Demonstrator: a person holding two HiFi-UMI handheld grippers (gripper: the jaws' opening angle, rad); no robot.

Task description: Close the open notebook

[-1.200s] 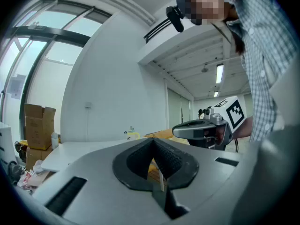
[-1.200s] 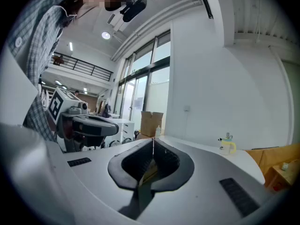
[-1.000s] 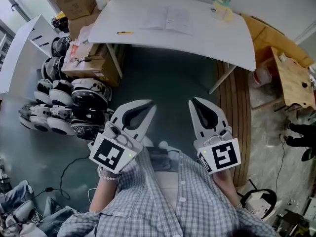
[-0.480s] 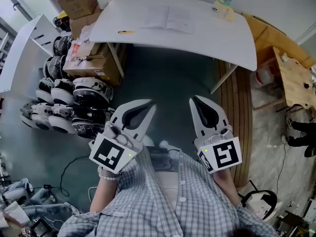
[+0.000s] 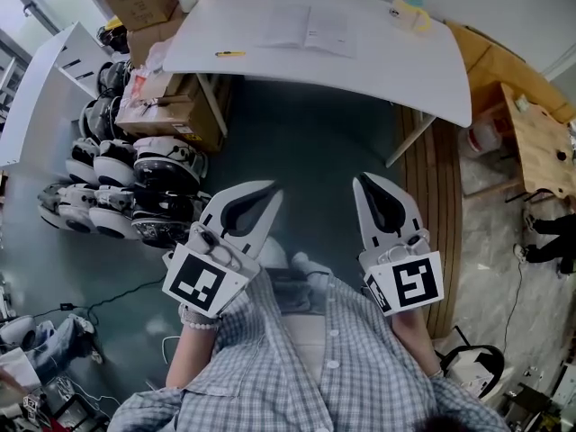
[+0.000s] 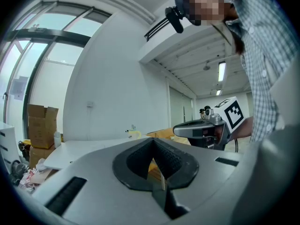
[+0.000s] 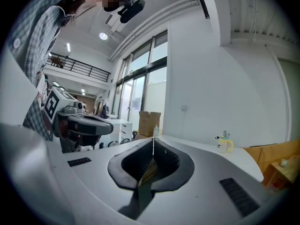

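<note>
Progress so far: none that can be seen. Open notebook (image 5: 304, 30) is found lying flat, both pages up, nr the far-middle of the white table (image 5: 378, 75), w/ a yellow pencil (image 5: 229, 55) to its left and a yellow mug (image 5: 409, 14) off to its right, both apart from it. Left tongs (image 5: 273, 190) and right tongs (image 5: 361, 181) are held roughly level in front of the person's checked shirt (image 5: 306, 367), over the dark floor (image 5: 306, 142), well short of the table edge; neither is nr the notebook. In each gripper view the tips are seen pressed together w/ nothing btwn them, so both are closed and empty. Whole job is judged to be left: table must be approached, one half of the notebook caught at its outer edge, lifted and folded over onto the other half. As closed tips are carried, a push-under-and-flip may be meant, or the tongs must be parted first; which cannot be told.
</note>
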